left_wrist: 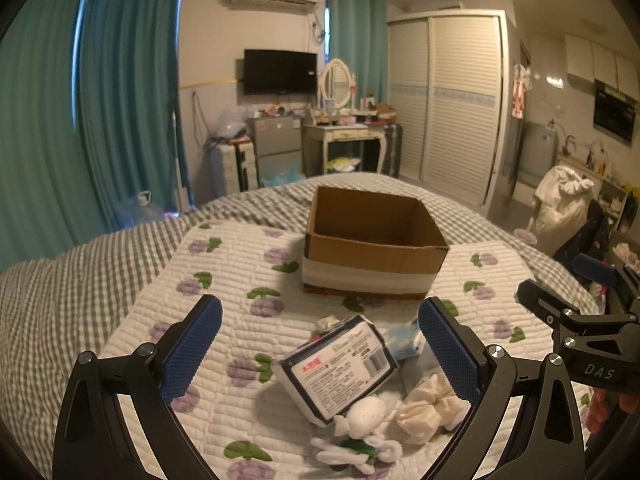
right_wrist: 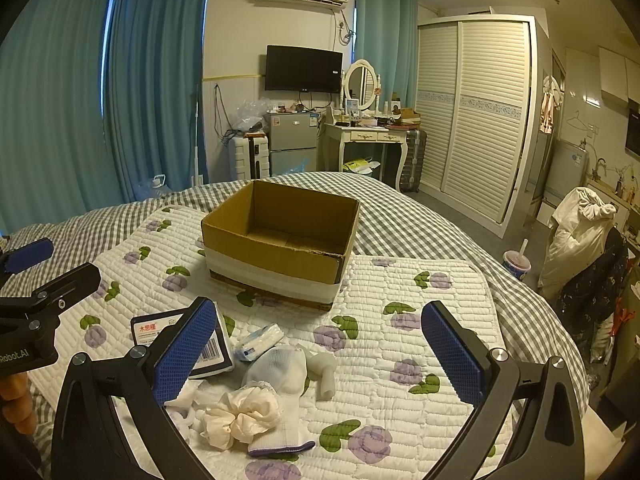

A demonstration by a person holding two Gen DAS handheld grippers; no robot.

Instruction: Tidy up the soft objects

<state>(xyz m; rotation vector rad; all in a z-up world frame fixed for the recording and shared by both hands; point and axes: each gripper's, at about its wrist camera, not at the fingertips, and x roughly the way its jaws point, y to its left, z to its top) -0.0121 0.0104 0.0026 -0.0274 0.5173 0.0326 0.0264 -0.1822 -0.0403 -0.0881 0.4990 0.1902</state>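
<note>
An open, empty cardboard box (left_wrist: 372, 240) (right_wrist: 280, 236) stands on the quilted floral mat (left_wrist: 224, 280) (right_wrist: 420, 320). In front of it lie soft items: a dark tissue pack (left_wrist: 340, 364) (right_wrist: 218, 350), a cream scrunchie (left_wrist: 428, 408) (right_wrist: 240, 416), a white plush toy (left_wrist: 360, 424), a small blue-white tissue packet (right_wrist: 258, 342) (left_wrist: 406, 344), a white sock (right_wrist: 284, 392) and a small white toy (right_wrist: 324, 372). My left gripper (left_wrist: 320, 356) is open above the tissue pack. My right gripper (right_wrist: 320, 360) is open above the sock and scrunchie. Neither holds anything.
The mat lies on a bed with a grey checked cover (left_wrist: 60, 280) (right_wrist: 400, 216). A drink cup (right_wrist: 516, 264) stands beside the bed on the right. Chair with clothes (right_wrist: 580, 232), wardrobe (right_wrist: 476, 112) and dresser (right_wrist: 368, 136) lie beyond.
</note>
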